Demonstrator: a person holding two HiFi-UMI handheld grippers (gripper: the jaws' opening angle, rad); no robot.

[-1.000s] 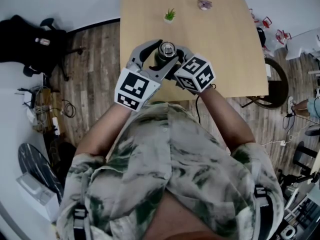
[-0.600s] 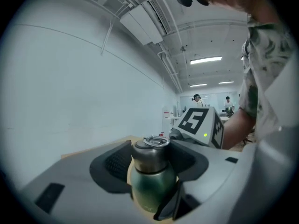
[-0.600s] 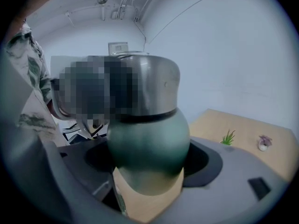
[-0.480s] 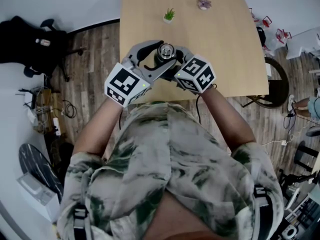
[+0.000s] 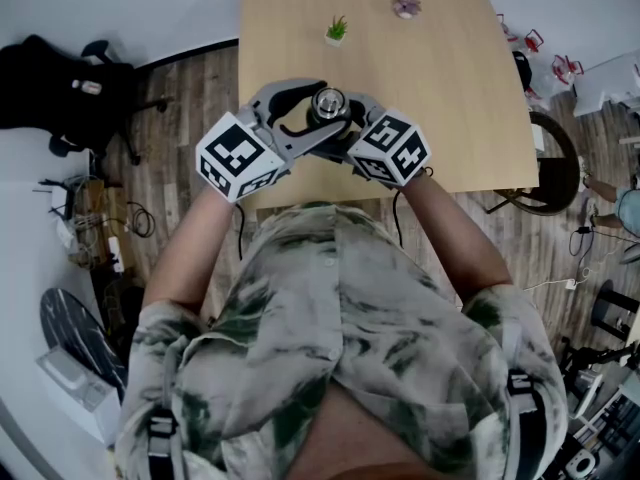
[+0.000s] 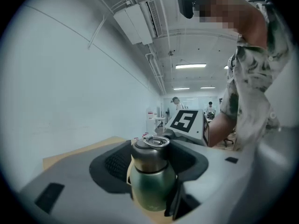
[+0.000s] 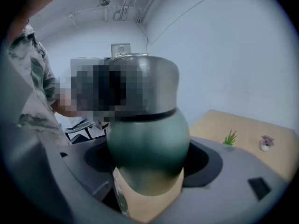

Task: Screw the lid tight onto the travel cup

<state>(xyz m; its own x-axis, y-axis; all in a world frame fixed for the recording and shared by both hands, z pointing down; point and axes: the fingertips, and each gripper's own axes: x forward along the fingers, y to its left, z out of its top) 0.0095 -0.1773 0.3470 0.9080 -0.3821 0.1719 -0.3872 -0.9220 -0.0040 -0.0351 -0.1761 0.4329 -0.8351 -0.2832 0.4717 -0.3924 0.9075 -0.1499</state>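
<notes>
Left hand-held gripper (image 5: 306, 116): grey plastic, bowed jaws with black ribbed pads, closed in around the travel cup (image 6: 152, 186). The right-side pad is on the green body; a thin tan sliver shows at the other side. Its marker cube (image 5: 236, 156) is black-and-white and tilted.

Right hand-held gripper (image 5: 347, 120): same grey shell, jaws clamped on the cup's rounded green belly, which fills that gripper's view. Its marker cube (image 5: 390, 148) sits just beside the left one, but they are not touching.

Travel cup: matte dark-green bulbous body, upright. The lid (image 6: 150, 152) is a brushed-steel cylinder with a shiny round top, sitting on the body, with a dark seam between them. The cup is held between both grippers over the surface (image 5: 450, 98), close to its near edge and left of middle. Cannot tell if its base rests on the surface.

Surface: pale smooth wood, rectangular.

Near the far edge, left of middle: a small plant (image 5: 339, 30) with spiky green leaves in a white pot. To its right, also near the far edge, a small purplish object (image 5: 407, 8), too small to make out. Both are well apart from the cup.
</notes>
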